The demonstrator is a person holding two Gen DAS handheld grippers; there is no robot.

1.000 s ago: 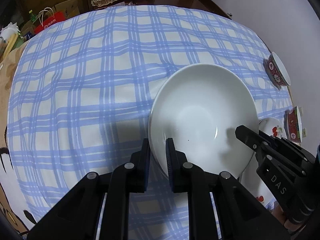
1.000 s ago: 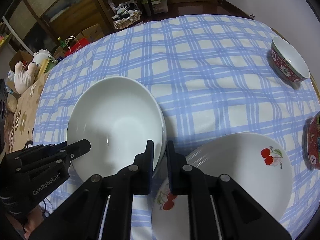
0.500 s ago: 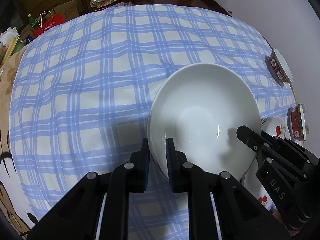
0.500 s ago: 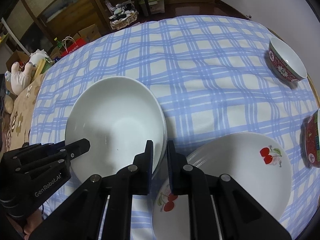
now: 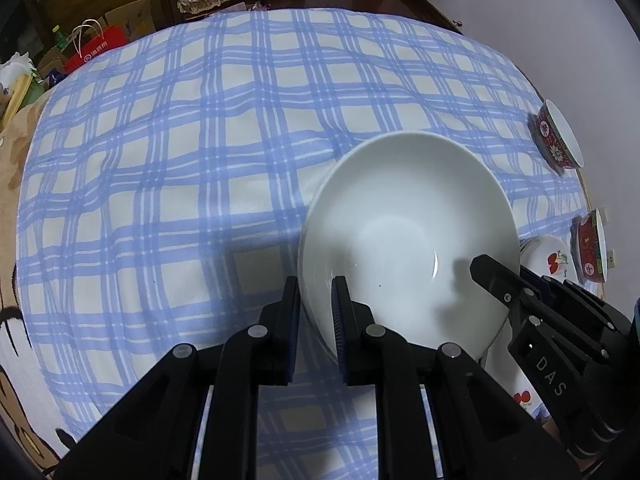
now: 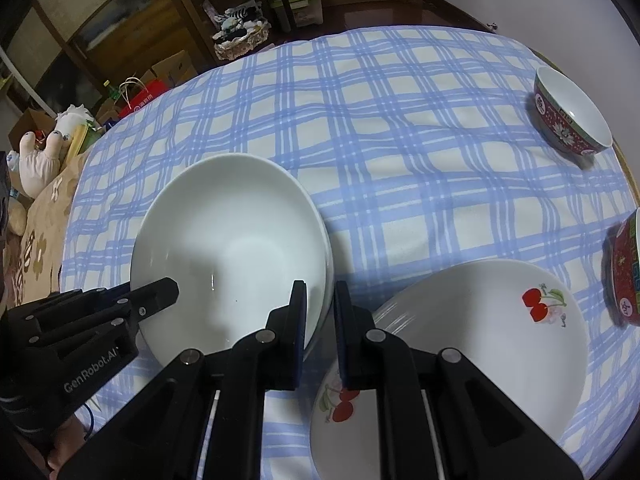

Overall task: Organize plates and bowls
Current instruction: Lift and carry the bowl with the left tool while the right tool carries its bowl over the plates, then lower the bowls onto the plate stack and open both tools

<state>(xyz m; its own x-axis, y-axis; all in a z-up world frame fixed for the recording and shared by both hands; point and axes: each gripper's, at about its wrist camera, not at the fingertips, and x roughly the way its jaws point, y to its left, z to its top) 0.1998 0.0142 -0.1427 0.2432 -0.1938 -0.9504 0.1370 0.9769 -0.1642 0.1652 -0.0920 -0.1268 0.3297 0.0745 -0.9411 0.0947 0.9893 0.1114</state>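
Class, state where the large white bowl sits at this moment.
In the right wrist view the large white bowl sits left of centre on the checked tablecloth, beside the cherry plate, its rim gripped on opposite sides by both grippers.

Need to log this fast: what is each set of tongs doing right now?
Left tongs: closed on the white bowl's left rim.
Right tongs: closed on the same bowl's right rim.

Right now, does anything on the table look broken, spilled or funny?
Nothing looks broken or spilled. The white bowl is clean and whole, with the left gripper and right gripper each pinching its rim from opposite sides. The cherry plate and two red bowls sit upright on the checked tablecloth.
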